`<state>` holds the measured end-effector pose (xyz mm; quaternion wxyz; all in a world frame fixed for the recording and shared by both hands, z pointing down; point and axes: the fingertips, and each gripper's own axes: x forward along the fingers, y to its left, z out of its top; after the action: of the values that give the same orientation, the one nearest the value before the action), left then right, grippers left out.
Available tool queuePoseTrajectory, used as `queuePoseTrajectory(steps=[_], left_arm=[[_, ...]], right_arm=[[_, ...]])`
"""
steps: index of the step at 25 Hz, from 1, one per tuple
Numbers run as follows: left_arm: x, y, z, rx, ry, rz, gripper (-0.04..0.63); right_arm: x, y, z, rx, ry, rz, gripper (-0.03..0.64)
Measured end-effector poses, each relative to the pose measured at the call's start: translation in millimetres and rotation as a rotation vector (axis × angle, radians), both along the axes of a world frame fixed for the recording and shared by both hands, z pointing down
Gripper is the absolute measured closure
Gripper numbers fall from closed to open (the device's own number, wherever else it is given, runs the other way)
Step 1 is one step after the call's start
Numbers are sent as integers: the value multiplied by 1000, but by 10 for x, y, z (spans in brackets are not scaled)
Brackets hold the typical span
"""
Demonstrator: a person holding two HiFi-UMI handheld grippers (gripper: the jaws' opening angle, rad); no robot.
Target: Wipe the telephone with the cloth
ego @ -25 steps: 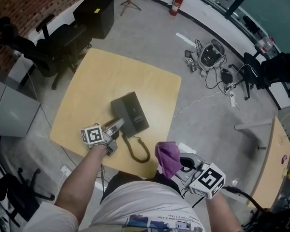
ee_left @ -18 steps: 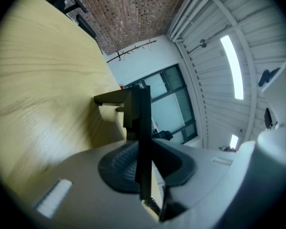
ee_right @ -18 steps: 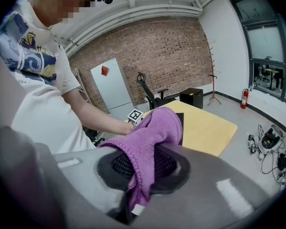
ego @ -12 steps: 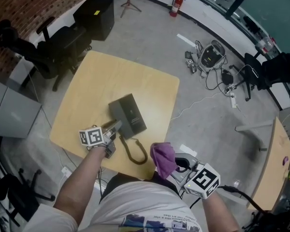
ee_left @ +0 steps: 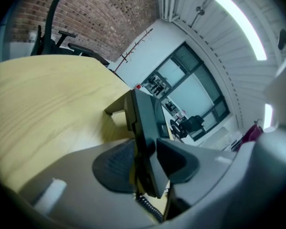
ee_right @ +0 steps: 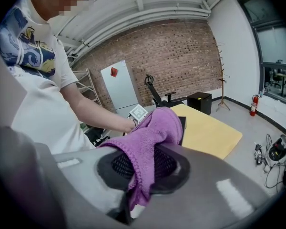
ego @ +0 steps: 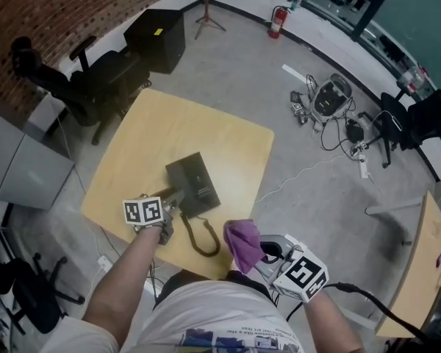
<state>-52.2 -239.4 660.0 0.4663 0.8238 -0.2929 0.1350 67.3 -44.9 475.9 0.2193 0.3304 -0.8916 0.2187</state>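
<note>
A dark grey telephone (ego: 193, 184) lies on the pale wooden table (ego: 176, 131), and its coiled cord (ego: 200, 238) loops toward the near edge. My left gripper (ego: 170, 206) is at the phone's near left corner. In the left gripper view the phone's edge (ee_left: 145, 118) stands between the pads (ee_left: 115, 166) of that gripper (ee_left: 145, 168). The jaws have just been opening and stand wide. My right gripper (ego: 268, 254) hangs off the table's near edge, shut on a purple cloth (ego: 242, 243). In the right gripper view the cloth (ee_right: 152, 128) drapes over that gripper (ee_right: 143, 168).
Black office chairs (ego: 95, 79) and a black box (ego: 156, 39) stand beyond the table's far left side. Cables and a small device (ego: 331, 98) lie on the floor at the right. Another wooden table (ego: 419, 271) is at the right edge.
The left gripper has rolled, so its marker cube faces up more squarely. The right gripper with the cloth has shifted slightly left, toward the table's near edge.
</note>
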Motion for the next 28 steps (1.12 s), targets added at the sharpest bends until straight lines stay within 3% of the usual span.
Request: queuePoseTrajectory(steps=[9, 17, 21, 25, 28], left_arm=[[-328, 130, -361, 151, -196, -112, 416], [-372, 1113, -1015, 184, -56, -222, 439], [-228, 1760, -1151, 194, -75, -168, 446], [-40, 2238, -1278, 214, -115, -37, 451], [9, 2422, -1399, 241, -94, -7, 451]], right_arm=[[121, -108, 68, 46, -19, -100, 574], [201, -63, 165, 72, -40, -213, 574], [162, -31, 284, 67, -29, -295, 574], [90, 8, 232, 78, -30, -313, 574], [11, 131, 197, 83, -37, -317, 574]])
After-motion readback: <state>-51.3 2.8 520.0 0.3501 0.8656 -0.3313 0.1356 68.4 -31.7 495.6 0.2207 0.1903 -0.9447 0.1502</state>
